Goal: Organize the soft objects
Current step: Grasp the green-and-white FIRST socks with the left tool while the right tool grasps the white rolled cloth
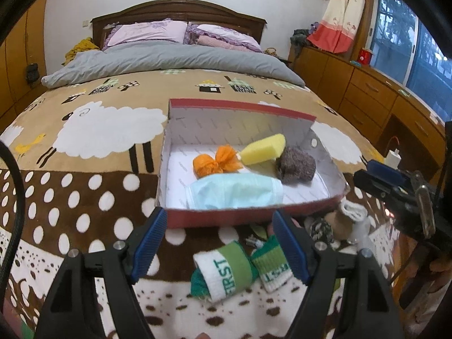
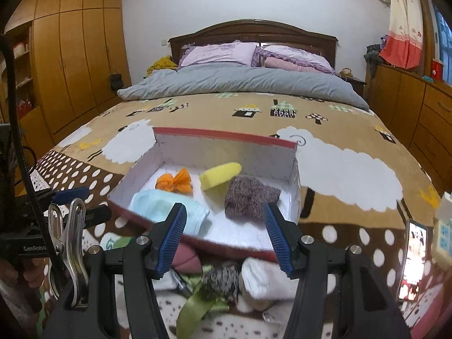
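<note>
A red box [image 1: 223,219] [image 2: 226,244] with white lining sits on the bed. It holds a blue face mask [image 1: 234,192] [image 2: 169,209], an orange tied bag [image 1: 216,162] [image 2: 176,182], a yellow sponge [image 1: 264,148] [image 2: 220,176] and a dark knitted piece [image 1: 295,168] [image 2: 248,197]. My left gripper [image 1: 219,243] is open above green-and-white rolled socks [image 1: 226,271] in front of the box. My right gripper [image 2: 226,237] is open over a pile in front of the box: white cloth [image 2: 265,279], a grey speckled ball [image 2: 223,279], green ribbon [image 2: 197,302].
The bed has a sheep-pattern blanket [image 1: 107,132], grey duvet and pillows at the far end. A phone [image 2: 412,260] lies at the right on the blanket. Wooden drawers [image 1: 367,90] stand right, wardrobes [image 2: 70,65] left. The right gripper shows in the left wrist view [image 1: 395,189].
</note>
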